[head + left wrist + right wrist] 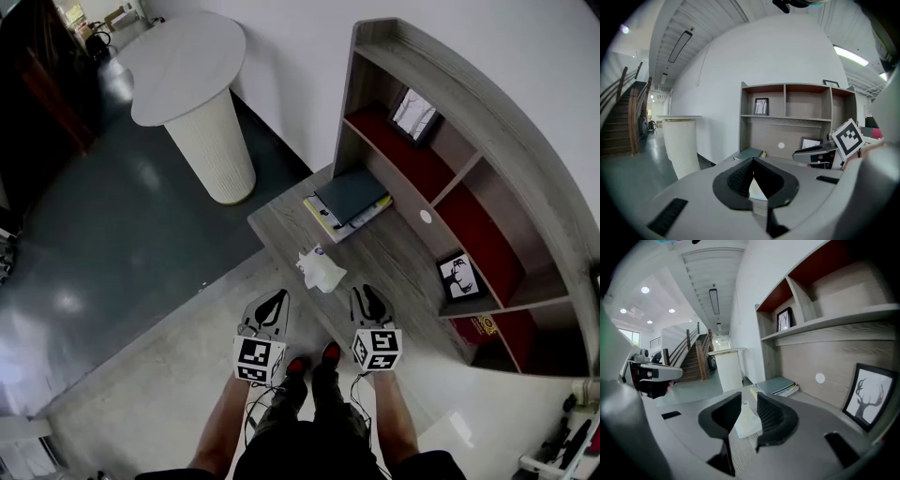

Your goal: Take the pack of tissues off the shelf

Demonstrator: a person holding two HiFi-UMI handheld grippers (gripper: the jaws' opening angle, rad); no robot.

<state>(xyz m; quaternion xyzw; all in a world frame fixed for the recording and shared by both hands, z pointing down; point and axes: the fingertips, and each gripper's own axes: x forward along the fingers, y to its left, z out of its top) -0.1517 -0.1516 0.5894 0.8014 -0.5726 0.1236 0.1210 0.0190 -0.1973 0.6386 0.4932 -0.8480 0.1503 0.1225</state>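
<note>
Far left: a round white table (pixel 183 66), well apart from the job. Next, the left gripper (pixel 752 161), with jaws shut tip to tip and nothing held.

Then the pack of tissues (pixel 321 269), lying on the grey desk board (pixel 394 258) of the shelf (pixel 469 84), close to the front edge, touched by no gripper. Ahead of both grippers, between the two, about as near to one as to the other. Behind the pack, a pile of books (pixel 350 199), near but not touching.

Further right, the right gripper (pixel 749 401), with jaws partly apart and empty, not yet on the pack. Seen from there, the pack straight ahead and a bit lower, right in line with the gap between the jaws, with the long side seeming to run away from the gripper. Probably best to push this gripper forward and down, then squeeze across the short side.

Far right, inside the shelf, a deer picture (pixel 869 394).
</note>
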